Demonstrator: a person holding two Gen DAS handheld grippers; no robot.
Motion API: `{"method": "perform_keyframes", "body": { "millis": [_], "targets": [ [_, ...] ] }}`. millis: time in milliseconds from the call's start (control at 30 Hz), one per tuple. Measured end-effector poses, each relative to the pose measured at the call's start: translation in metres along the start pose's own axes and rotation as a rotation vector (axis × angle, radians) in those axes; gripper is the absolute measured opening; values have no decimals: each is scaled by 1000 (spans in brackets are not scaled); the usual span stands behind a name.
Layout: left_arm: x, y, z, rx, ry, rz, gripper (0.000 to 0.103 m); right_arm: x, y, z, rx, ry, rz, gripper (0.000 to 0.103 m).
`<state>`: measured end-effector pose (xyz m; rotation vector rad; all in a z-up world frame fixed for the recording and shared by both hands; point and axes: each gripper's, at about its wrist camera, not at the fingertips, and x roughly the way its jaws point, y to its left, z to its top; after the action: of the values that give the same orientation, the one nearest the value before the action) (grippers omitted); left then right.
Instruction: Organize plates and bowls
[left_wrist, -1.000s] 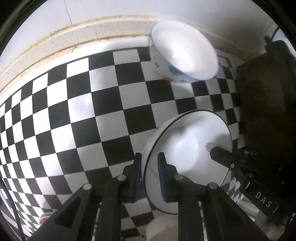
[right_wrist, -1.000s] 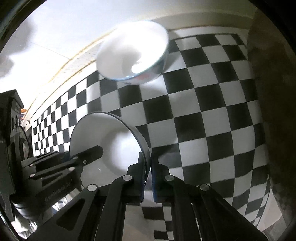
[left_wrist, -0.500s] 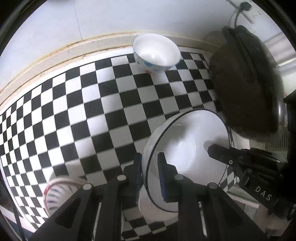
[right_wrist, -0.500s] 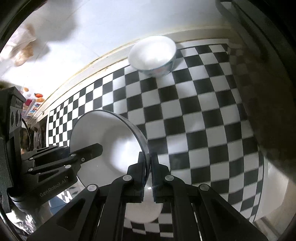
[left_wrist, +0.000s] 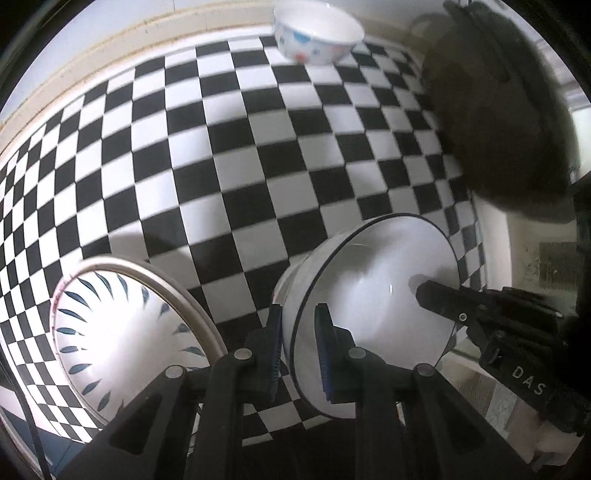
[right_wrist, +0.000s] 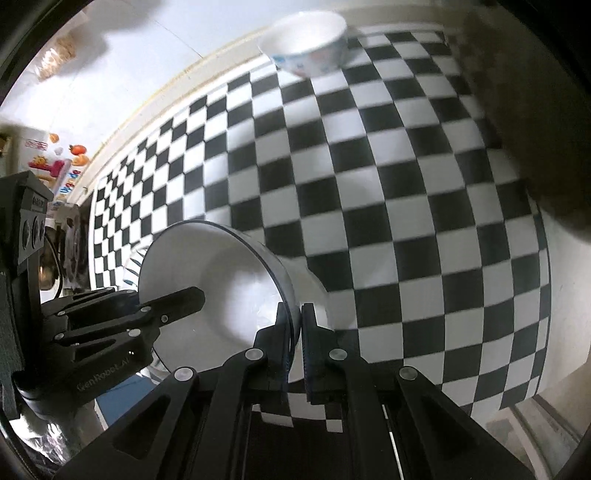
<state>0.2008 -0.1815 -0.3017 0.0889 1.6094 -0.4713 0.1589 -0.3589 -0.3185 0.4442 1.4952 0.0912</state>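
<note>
A white bowl with a thin dark rim (left_wrist: 373, 295) (right_wrist: 218, 288) hangs above the checkered surface, held from both sides. My left gripper (left_wrist: 298, 345) is shut on its near rim, one pad inside and one outside. My right gripper (right_wrist: 294, 345) is shut on the opposite rim, and it shows as a dark arm (left_wrist: 480, 317) in the left wrist view. A bowl with blue leaf strokes (left_wrist: 122, 332) sits below left of the held bowl. A small white bowl with blue and red marks (left_wrist: 317, 35) (right_wrist: 306, 44) stands at the far edge by the wall.
A black-and-white checkered cloth (left_wrist: 258, 155) covers the counter. A large dark pot or pan (left_wrist: 498, 122) stands at the right. A pale wall ledge (left_wrist: 110, 48) runs along the back. Colourful stickers (right_wrist: 70, 155) show at the far left in the right wrist view.
Both grippers have carried the white bowl back from the wall and somewhat up; the small patterned bowl now looks farther off. The blue-leaf bowl has come into the left wrist view.
</note>
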Motion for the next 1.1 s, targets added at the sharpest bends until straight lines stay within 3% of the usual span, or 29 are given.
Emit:
{"method": "perform_keyframes", "body": {
  "millis": [433, 1100],
  "targets": [
    [28, -14, -11, 68, 56, 107, 15, 29, -12, -12, -7, 78, -23, 7],
    [31, -21, -10, 78, 77, 150, 16, 30, -13, -12, 10, 128, -31, 9]
  ]
}}
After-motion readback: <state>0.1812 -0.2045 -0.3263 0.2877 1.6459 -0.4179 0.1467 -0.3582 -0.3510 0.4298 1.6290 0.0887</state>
